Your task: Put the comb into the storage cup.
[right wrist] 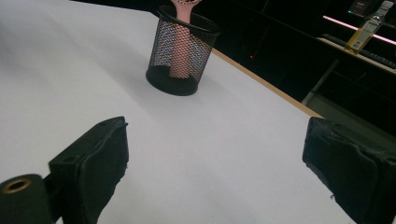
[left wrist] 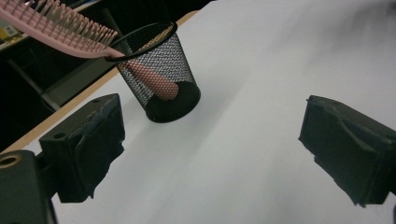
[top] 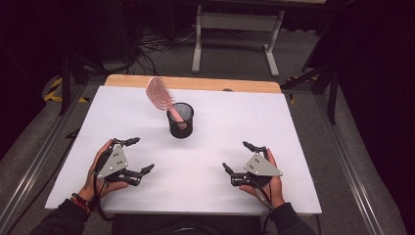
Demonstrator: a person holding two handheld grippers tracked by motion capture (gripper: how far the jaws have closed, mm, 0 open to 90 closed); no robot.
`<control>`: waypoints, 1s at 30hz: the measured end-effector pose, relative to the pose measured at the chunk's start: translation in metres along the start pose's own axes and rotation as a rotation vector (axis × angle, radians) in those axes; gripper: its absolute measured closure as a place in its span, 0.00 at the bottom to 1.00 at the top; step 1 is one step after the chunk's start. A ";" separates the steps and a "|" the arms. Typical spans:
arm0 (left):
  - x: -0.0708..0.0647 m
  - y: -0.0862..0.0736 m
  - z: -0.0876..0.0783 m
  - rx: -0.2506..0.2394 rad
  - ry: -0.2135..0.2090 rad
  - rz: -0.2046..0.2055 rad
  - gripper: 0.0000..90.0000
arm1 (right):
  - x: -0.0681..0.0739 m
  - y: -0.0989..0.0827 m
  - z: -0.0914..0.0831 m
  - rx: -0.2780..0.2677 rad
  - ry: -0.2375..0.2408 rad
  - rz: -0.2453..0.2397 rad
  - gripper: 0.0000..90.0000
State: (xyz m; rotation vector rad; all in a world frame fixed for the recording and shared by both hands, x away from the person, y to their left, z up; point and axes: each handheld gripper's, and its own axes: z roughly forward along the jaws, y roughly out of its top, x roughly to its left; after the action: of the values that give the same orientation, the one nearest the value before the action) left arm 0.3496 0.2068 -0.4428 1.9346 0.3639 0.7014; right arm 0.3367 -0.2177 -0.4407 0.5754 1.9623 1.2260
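Currently both tongs sit spread wide with nothing between them: left tongs (top: 135, 155) at lower left of the high view, right tongs (top: 239, 157) at lower right. Pink hairbrush (top: 160, 94) stands handle-down in the black mesh cup (top: 180, 121), upper centre, long axis leaning up-left toward the far edge. Left tongs look marginally nearer. White worktop (top: 274, 127) between is bare, so approach is open.

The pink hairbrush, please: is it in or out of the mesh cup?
In: the pink hairbrush leans handle-down inside the mesh cup.
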 end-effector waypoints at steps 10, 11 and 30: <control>-0.002 -0.011 -0.011 0.019 0.016 -0.026 0.08 | 0.001 0.000 0.001 0.003 0.006 -0.009 0.09; -0.002 -0.013 -0.013 0.021 0.020 -0.025 0.08 | 0.001 0.000 0.000 0.001 0.006 -0.009 0.09; 0.011 -0.038 -0.026 0.042 0.077 -0.132 0.06 | 0.005 -0.001 0.001 -0.007 0.023 -0.009 0.08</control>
State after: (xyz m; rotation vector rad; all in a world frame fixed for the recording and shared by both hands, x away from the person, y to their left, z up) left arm 0.3442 0.2480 -0.4644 1.9069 0.5533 0.6876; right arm 0.3342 -0.2147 -0.4434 0.5505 1.9762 1.2388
